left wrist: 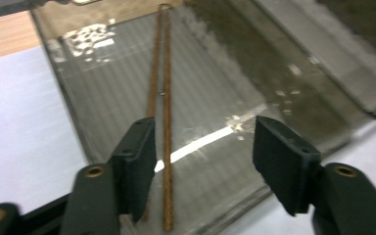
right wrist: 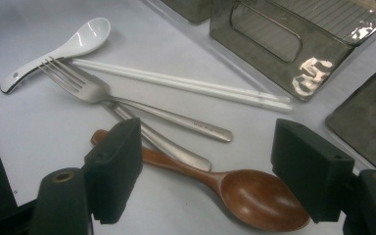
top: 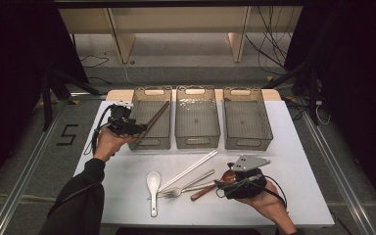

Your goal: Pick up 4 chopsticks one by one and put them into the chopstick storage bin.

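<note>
Nearest the counter's front edge, toward its right corner, the right hand-held gripper (top: 219, 184) is held low in a hand, its jaws set well apart with nothing clamped between them. Just ahead of the jaws, as seen in the right gripper view, a brown wooden spoon (right wrist: 235, 188) is laid flat on the white counter (top: 293, 161), its bowl between the two jaws but touched by neither pad. Two metal forks (right wrist: 127, 105) are crossed over the wooden spoon's handle, and beyond them a pair of white chopsticks (right wrist: 181, 83) is stretched out at a slant. A white ceramic spoon (top: 152, 188) is placed to the left of the forks, near the middle of the front edge.

Farther back, three clear bins are lined up side by side along the rear edge of the counter. At the near left corner of the left bin (top: 149, 143) the left hand-held gripper (top: 138, 129) is held by the other hand; its jaws are parted, and nothing is pinched by them. A pair of brown chopsticks (left wrist: 166, 107) is found inside that left bin, laid on its ribbed floor and running away from the jaws toward the far wall, close by one jaw in the left gripper view. The middle bin (top: 197, 139) and the right bin (top: 247, 142) are stood beside it.
</note>
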Action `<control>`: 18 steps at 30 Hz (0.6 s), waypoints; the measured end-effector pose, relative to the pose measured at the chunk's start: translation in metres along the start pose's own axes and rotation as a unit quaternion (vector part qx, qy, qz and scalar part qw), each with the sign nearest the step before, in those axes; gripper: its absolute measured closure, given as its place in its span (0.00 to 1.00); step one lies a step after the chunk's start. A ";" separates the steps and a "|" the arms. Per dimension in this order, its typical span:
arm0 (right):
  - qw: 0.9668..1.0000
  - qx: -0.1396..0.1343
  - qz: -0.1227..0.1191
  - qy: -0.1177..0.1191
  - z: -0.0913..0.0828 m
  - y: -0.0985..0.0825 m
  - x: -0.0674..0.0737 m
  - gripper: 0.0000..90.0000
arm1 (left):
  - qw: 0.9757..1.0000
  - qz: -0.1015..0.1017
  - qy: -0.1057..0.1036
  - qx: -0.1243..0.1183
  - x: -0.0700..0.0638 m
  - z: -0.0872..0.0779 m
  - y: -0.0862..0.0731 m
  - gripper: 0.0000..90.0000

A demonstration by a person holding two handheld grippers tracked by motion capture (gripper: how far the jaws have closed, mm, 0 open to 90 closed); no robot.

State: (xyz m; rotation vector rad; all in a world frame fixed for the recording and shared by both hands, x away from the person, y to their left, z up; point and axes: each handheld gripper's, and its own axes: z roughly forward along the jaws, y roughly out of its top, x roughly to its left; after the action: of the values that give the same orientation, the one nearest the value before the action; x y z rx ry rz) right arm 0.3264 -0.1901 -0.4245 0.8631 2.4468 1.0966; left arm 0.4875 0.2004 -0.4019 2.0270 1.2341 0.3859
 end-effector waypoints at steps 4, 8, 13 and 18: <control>1.000 -0.001 0.002 -0.002 -0.001 -0.001 0.000 0.32 | 1.000 0.009 -0.024 -0.002 -0.016 -0.008 -0.005 0.39; 1.000 -0.001 0.002 -0.002 -0.002 -0.002 0.001 0.32 | 0.999 0.017 -0.044 0.006 -0.034 -0.014 -0.014 0.33; 1.000 -0.005 0.006 -0.002 -0.003 -0.004 0.002 0.32 | 0.998 0.011 -0.061 0.004 -0.049 -0.017 -0.025 0.29; 1.000 -0.011 0.012 -0.004 -0.003 -0.006 0.003 0.32 | 0.998 0.010 -0.064 -0.005 -0.055 -0.018 -0.033 0.26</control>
State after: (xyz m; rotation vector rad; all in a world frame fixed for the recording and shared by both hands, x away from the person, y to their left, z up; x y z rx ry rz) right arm 0.3204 -0.1932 -0.4273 0.8920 2.4184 1.1238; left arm 0.4286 0.1697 -0.4070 2.0239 1.1326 0.2663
